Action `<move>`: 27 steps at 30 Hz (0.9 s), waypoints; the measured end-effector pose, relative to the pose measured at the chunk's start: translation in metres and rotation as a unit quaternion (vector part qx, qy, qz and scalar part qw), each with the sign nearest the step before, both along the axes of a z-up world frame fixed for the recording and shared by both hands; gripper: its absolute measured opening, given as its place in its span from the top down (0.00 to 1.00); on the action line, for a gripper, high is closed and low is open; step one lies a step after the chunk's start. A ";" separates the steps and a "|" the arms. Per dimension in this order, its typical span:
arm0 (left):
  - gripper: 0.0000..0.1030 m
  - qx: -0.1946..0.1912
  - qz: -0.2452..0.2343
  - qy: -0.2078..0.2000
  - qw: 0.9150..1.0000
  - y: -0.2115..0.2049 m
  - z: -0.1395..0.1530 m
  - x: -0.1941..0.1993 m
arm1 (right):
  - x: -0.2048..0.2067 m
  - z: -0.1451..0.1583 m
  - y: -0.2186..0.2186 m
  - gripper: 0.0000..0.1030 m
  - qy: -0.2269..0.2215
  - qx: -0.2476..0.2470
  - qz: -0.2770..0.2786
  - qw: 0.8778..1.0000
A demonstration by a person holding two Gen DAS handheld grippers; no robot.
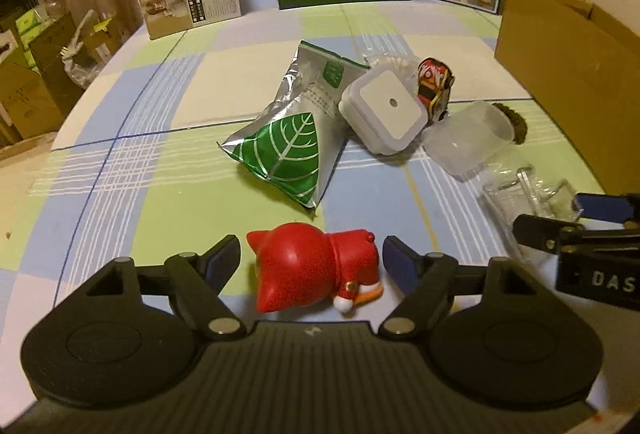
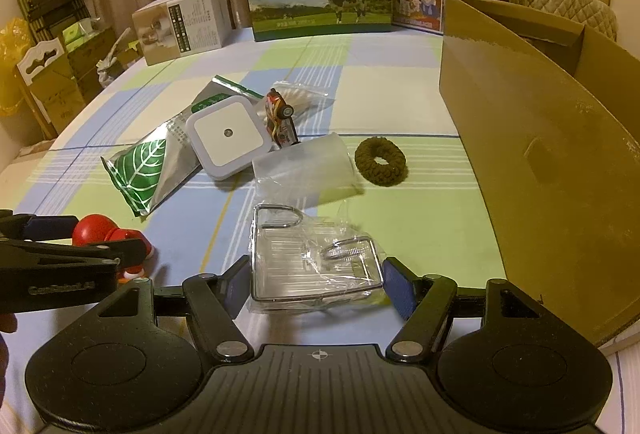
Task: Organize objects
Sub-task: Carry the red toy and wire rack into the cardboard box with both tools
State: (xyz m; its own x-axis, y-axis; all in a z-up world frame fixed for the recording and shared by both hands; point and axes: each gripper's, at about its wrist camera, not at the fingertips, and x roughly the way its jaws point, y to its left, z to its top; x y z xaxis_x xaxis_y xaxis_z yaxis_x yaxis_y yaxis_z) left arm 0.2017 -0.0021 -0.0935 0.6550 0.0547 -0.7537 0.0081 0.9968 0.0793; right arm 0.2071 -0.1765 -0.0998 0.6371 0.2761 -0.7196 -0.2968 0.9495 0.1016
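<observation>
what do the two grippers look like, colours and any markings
Both are matte black plastic. The left gripper and right gripper each have a ribbed centre body, two round side discs, triangular cut-outs and silver pivot screws. The fingers carry dark blue pads. The right one has a small crosshair mark on its body and white letters "DAS" on its side.

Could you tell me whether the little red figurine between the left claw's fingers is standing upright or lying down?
Lying down. The red figurine rests on its side on the checked tablecloth, head left, feet right.
</observation>
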 end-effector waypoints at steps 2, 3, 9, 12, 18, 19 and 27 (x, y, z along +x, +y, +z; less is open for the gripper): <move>0.34 0.001 0.002 0.007 1.000 -0.001 -0.003 0.002 | 0.000 0.000 0.000 0.36 -0.001 0.000 0.000 1.000; 0.34 0.001 0.003 0.007 1.000 -0.001 -0.004 0.002 | 0.000 0.000 0.000 0.36 -0.002 -0.001 0.000 1.000; 0.39 -0.003 -0.003 0.013 1.000 0.001 -0.002 -0.001 | 0.000 0.000 0.000 0.36 -0.001 0.000 0.000 1.000; 0.39 -0.012 -0.007 0.017 1.000 0.004 0.001 -0.006 | -0.002 0.003 0.000 0.36 -0.002 0.001 0.001 1.000; 0.39 -0.028 -0.016 0.007 0.999 0.004 0.023 -0.020 | -0.017 0.020 -0.001 0.36 -0.014 0.002 0.004 1.000; 0.39 -0.030 -0.018 0.004 0.999 0.003 0.028 -0.022 | -0.021 0.024 -0.002 0.36 -0.016 0.002 0.004 1.000; 0.39 -0.045 -0.038 -0.026 0.998 -0.007 0.075 -0.042 | -0.051 0.071 -0.016 0.36 -0.050 0.001 -0.007 0.999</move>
